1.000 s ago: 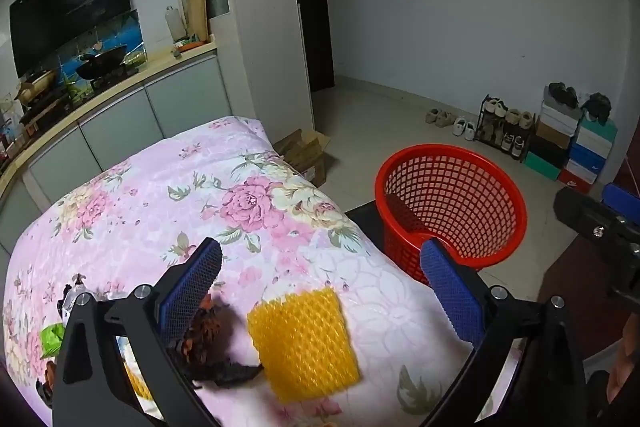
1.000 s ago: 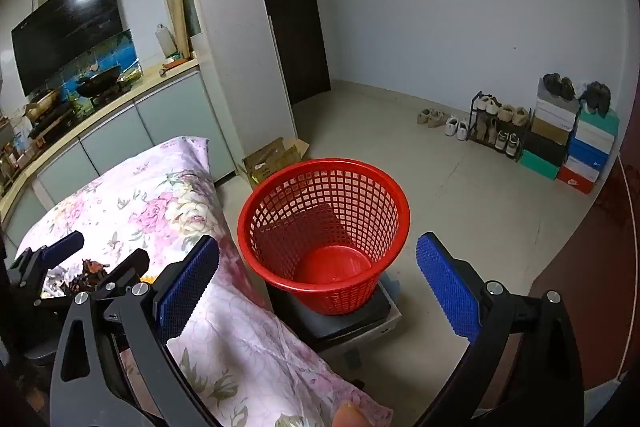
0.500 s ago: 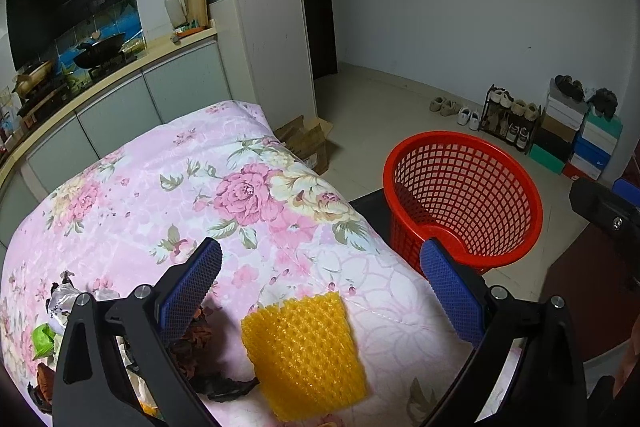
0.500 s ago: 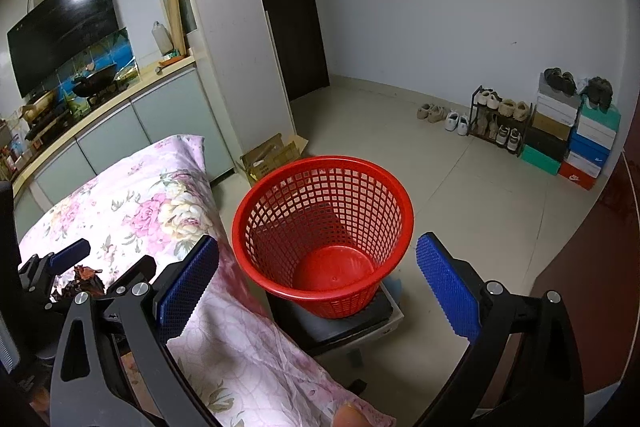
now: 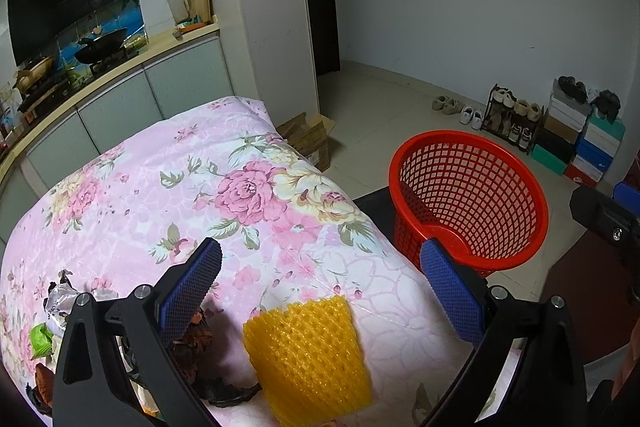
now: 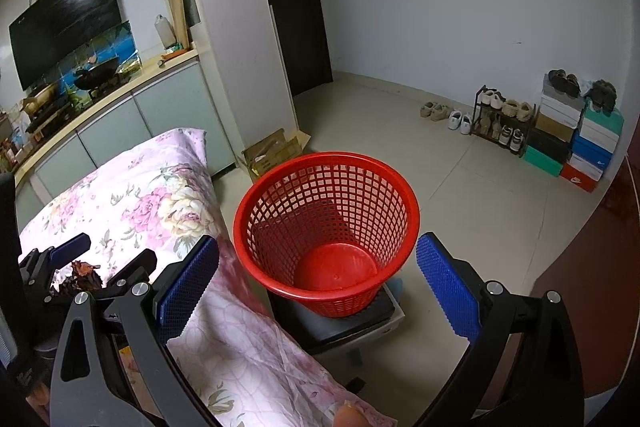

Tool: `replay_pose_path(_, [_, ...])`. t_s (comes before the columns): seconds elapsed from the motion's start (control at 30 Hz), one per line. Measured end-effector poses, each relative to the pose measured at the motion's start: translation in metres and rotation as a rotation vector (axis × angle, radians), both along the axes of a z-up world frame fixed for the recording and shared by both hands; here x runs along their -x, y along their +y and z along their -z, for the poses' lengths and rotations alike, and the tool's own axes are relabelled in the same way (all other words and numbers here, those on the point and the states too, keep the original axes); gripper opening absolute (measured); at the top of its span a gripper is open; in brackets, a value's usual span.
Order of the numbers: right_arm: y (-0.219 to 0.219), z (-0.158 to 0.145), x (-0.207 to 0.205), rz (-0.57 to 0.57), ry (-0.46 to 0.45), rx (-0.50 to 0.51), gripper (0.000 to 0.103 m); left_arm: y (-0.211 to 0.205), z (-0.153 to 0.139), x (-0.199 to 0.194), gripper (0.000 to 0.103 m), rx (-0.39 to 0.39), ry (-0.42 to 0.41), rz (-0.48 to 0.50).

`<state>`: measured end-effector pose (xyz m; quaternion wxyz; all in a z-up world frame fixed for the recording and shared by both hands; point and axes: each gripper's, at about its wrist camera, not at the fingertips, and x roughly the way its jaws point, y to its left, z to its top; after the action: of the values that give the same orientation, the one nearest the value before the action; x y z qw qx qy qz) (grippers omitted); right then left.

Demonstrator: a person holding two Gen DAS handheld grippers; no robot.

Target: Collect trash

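A yellow foam net [image 5: 308, 353] lies on the pink floral cloth [image 5: 180, 195], near the front edge. Left of it sits a pile of dark dried scraps [image 5: 196, 339], crumpled foil [image 5: 60, 301] and a green wrapper [image 5: 40, 337]. My left gripper [image 5: 320, 291] hovers open just above the yellow net, nothing between its blue pads. A red mesh basket [image 6: 326, 227] stands empty on a black stool [image 6: 340, 325] right of the table; it also shows as the basket [image 5: 468, 199] in the left wrist view. My right gripper [image 6: 316, 285] is open in front of the basket, holding nothing.
A cardboard box [image 6: 276, 151] lies on the floor behind the basket. A shoe rack [image 6: 500, 123] and stacked shoe boxes [image 6: 576, 143] line the far right wall. A kitchen counter [image 5: 100, 75] with a wok runs along the left. Tiled floor lies between.
The left gripper has pulled back and risen slightly, so the yellow net sits lower and nearer in its view. The right gripper drifted a little closer to the basket.
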<state>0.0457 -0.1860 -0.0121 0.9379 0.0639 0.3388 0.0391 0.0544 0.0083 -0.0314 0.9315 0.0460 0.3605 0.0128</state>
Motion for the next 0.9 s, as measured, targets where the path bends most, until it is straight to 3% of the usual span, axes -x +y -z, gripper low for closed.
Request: replay_pose_path(0.9, [0.0076,0.0033,-0.0054,-0.023,0.018,-0.003,0.096,0.0063,0.0039,-0.0030,0.096,0.002,0.002,-0.015])
